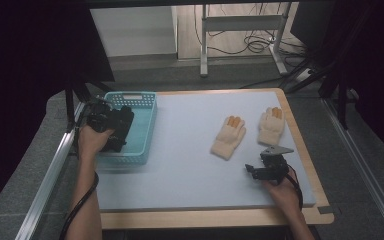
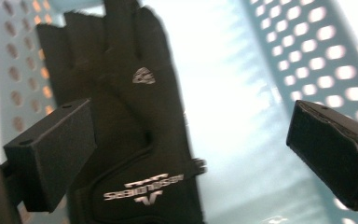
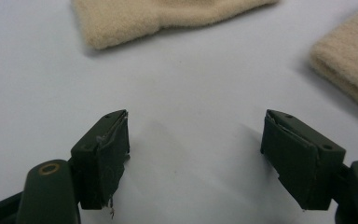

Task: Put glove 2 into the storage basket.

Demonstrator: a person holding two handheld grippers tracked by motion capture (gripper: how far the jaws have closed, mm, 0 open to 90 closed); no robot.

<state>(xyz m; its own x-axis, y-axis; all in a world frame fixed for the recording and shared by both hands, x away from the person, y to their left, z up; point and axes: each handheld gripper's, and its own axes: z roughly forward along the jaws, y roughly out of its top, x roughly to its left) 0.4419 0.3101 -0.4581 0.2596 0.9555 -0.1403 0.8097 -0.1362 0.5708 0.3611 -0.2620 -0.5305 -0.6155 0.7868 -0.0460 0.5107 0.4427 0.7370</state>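
1. L claw: jaws wide apart, nothing clamped. It sits over the teal basket at the bench's left edge.
2. Black glove lies flat on the basket floor, below and between the jaws, nearer the left-hand one in the left gripper view. Pads not touching it. White logo and lettering on the cuff end, fingers pointing away from the cam.
3. Basket walls are perforated. The black glove is all I can see in it; in the high view it shows as a dark patch by the hand.
4. R claw: jaws apart, empty, low over bare bench at the right front.
5. Two beige gloves on the bench past the R claw, not in any container: one left of it, other further right. Well apart from the basket.
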